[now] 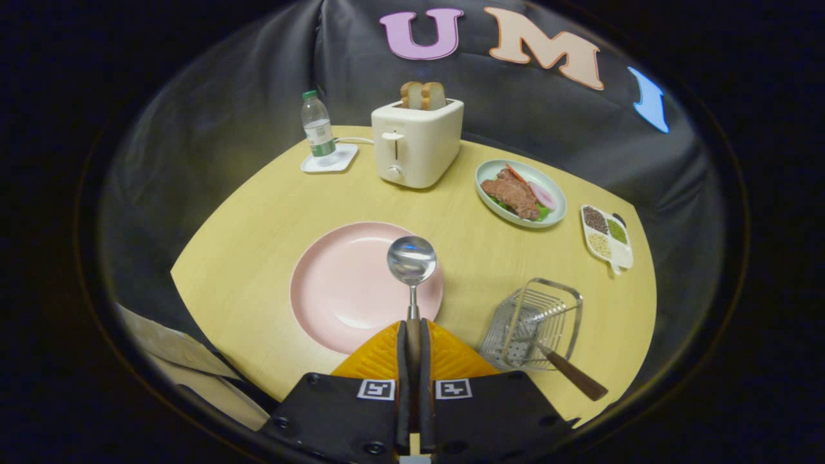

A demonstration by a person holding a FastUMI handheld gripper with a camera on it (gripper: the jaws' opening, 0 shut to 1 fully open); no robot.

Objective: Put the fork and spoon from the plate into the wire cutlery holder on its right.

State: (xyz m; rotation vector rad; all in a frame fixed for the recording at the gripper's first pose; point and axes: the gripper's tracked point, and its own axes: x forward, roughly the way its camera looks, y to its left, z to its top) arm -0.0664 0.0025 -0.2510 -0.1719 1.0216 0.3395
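**benchrat:** Gripper view check: the gripper (413, 335) has its 2 fingers squeezed together on the handle of the spoon (412, 261), bowl sticking out ahead, hovering over the near-right part of the pink plate (335, 283). Plate looks bare otherwise. The fork (557, 361) is already lying in the wire cutlery holder (538, 322), brown handle poking out toward the table edge. So I'd call it 1 of 2 done.

**tinkerer_k:** Agreed. Spoon's probably light and stiff, but that polished bowl and thin metal neck look slippery, so I'd stick with the wooden part of the handle. Held far back like that, it might pivot in the pads if it bumps a wire.

**benchrat:** Yeah, and the holder looks tipped over and light. Could scoot if nudged.
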